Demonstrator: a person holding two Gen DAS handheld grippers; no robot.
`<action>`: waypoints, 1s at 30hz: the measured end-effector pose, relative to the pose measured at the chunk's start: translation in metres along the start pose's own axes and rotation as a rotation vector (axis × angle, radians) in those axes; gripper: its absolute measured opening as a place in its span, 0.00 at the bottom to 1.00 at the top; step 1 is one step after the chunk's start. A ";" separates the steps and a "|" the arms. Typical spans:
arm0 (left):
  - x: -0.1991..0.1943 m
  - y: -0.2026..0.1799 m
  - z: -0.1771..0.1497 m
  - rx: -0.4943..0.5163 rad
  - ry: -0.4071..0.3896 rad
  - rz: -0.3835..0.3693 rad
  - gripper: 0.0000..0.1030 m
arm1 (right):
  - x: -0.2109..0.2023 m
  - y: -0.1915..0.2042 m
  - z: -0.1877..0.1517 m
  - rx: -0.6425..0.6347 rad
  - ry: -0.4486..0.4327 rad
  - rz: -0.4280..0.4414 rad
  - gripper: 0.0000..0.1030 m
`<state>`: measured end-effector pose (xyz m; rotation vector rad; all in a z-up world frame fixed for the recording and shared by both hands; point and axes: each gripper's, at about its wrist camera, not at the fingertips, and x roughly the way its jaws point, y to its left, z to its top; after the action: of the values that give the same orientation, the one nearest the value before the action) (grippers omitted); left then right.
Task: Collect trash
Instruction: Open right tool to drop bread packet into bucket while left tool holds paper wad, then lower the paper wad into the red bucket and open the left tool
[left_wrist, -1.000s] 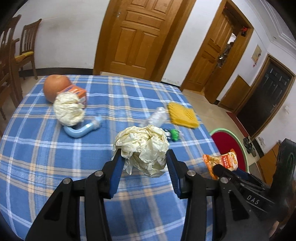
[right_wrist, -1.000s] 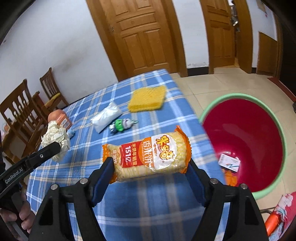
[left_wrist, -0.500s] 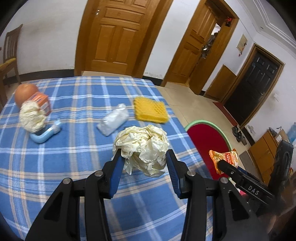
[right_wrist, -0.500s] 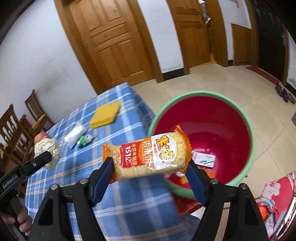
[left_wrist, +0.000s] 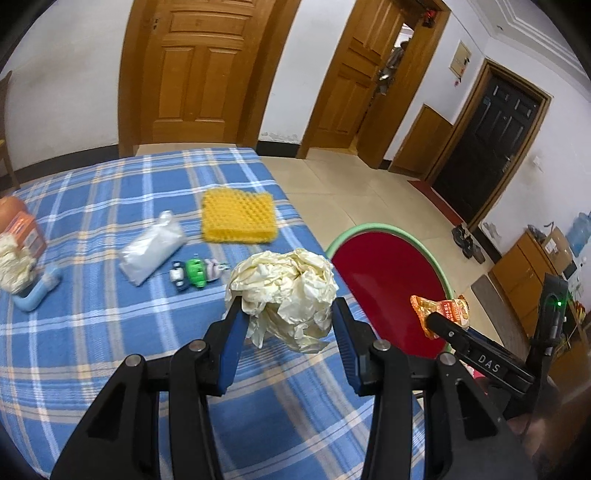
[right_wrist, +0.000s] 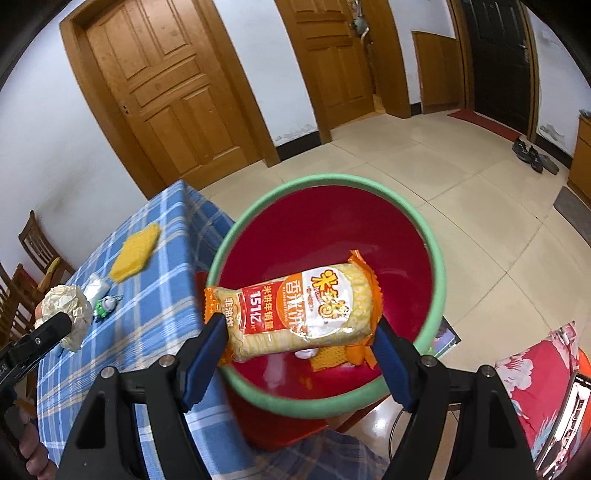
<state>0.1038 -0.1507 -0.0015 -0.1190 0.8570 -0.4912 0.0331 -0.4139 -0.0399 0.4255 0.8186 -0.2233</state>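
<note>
My right gripper is shut on an orange-and-white snack packet, held crosswise and slightly tilted above the red basin with a green rim. In the basin lie an orange wrapper and other small scraps. My left gripper is shut on a crumpled cream paper ball, over the blue checked tablecloth near its right edge. The basin lies just right of it. In the left wrist view the packet shows beyond the basin. The paper ball shows at the left of the right wrist view.
On the table lie a yellow sponge, a clear plastic bag, a small green toy, a blue tube, another paper wad and an orange box. Wooden chairs stand behind the table; tiled floor lies right.
Both grippers have swung right, away from the table's middle. The packet now hangs over the basin instead of the cloth. The paper ball has neared the table's right edge.
</note>
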 end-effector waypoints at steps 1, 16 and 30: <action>0.003 -0.004 0.000 0.006 0.004 -0.002 0.45 | 0.000 -0.003 0.001 0.007 0.000 -0.001 0.78; 0.045 -0.049 0.003 0.090 0.072 -0.037 0.45 | -0.012 -0.023 0.011 0.050 -0.047 0.017 0.84; 0.087 -0.094 0.003 0.180 0.146 -0.053 0.46 | -0.013 -0.054 0.019 0.133 -0.066 0.028 0.85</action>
<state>0.1193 -0.2737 -0.0325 0.0604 0.9500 -0.6304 0.0180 -0.4704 -0.0335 0.5517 0.7347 -0.2659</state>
